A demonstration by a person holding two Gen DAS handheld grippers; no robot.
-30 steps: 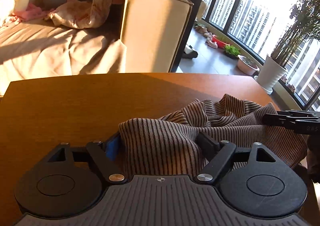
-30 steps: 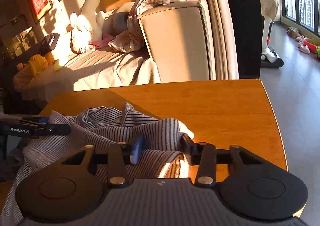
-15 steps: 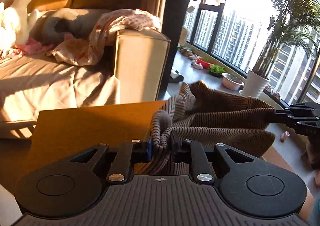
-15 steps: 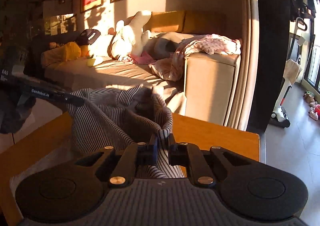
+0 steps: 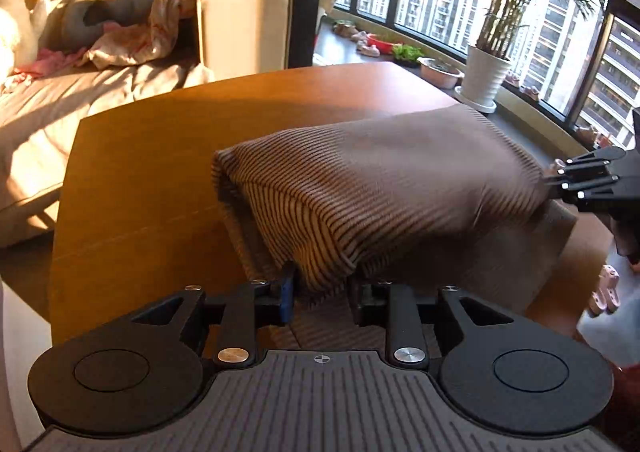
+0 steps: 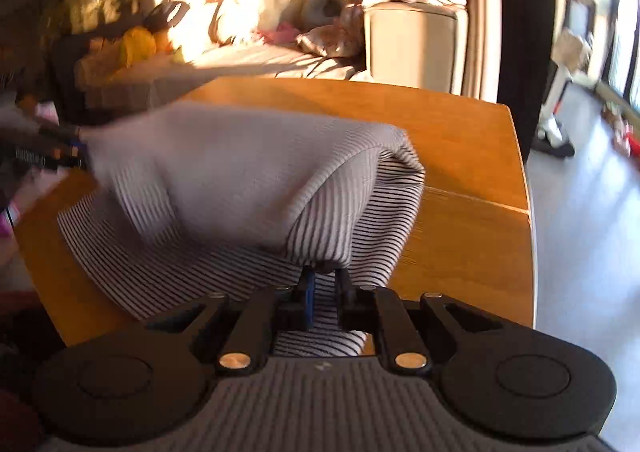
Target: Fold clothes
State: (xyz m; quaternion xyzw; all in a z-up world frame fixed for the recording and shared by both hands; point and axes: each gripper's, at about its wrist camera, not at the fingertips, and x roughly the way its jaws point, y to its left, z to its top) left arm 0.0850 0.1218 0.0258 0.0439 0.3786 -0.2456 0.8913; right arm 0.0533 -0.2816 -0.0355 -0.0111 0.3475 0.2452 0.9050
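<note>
A striped knit garment [image 5: 384, 188] is stretched between my two grippers above the wooden table [image 5: 152, 172]. My left gripper [image 5: 322, 286] is shut on one corner of it. My right gripper [image 6: 324, 288] is shut on the other corner of the garment [image 6: 248, 180]. The cloth billows out forward and its lower part drapes onto the table. The right gripper also shows at the right edge of the left wrist view [image 5: 588, 184]. The left gripper shows blurred at the left edge of the right wrist view [image 6: 48, 148].
A beige sofa [image 5: 240, 28] with blankets and soft toys stands beyond the table. A potted plant [image 5: 486, 80] and small pots line the window at right. The table's right edge [image 6: 524, 188] drops to the floor.
Both grippers have dropped from a raised hold toward the table and the garment has swung forward, spreading out flat between them. Both stay shut on it.
</note>
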